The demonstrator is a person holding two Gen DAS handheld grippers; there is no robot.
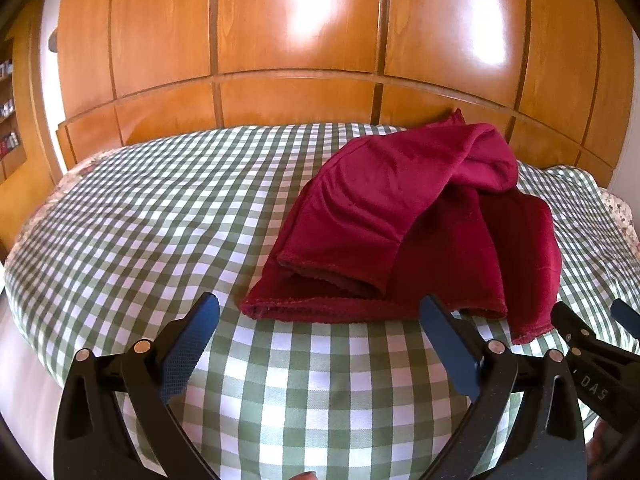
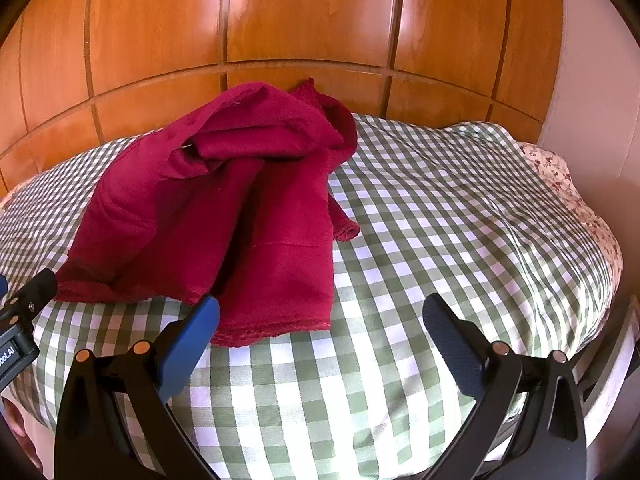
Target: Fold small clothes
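Observation:
A dark red garment (image 1: pixel 400 216) lies crumpled in a loose heap on the green-and-white checked bed cover (image 1: pixel 160 208). Its hemmed edges face me. My left gripper (image 1: pixel 320 312) is open and empty, just short of the garment's near hem. The right gripper's tip (image 1: pixel 592 332) shows at the left view's right edge. In the right wrist view the garment (image 2: pixel 224 208) lies left of centre on the cover (image 2: pixel 440 220). My right gripper (image 2: pixel 320 312) is open and empty, with its left finger (image 2: pixel 192 340) beside the near hem.
A glossy wooden headboard and panelled wall (image 1: pixel 300 40) stand behind the bed. A floral sheet edge (image 2: pixel 560 176) shows at the right side of the bed. The bed's near edge drops off at the lower right (image 2: pixel 616 360). Shelves (image 1: pixel 8 112) show at far left.

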